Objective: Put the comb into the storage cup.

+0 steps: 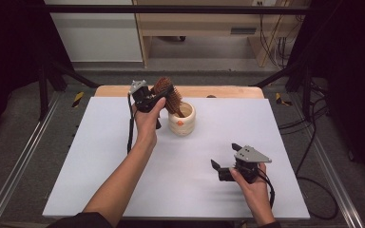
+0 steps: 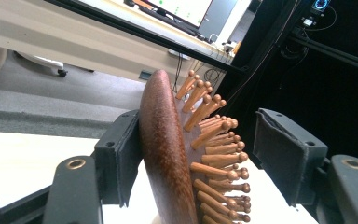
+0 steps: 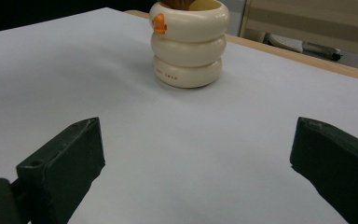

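White worktop (image 1: 123,161): your left tongs (image 1: 158,97) sit spread around the hairbrush (image 1: 167,95) standing in the cup (image 1: 182,119); your right tongs (image 1: 224,159) hover spread, holding nothing.

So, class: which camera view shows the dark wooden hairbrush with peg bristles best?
The left gripper view: the dark wooden hairbrush stands close between that gripper's jaws, its back and pegs sharp. The high view shows the brush small, its handle in the cream ribbed cup. The right gripper view catches a brown sliver above the cup's rim.
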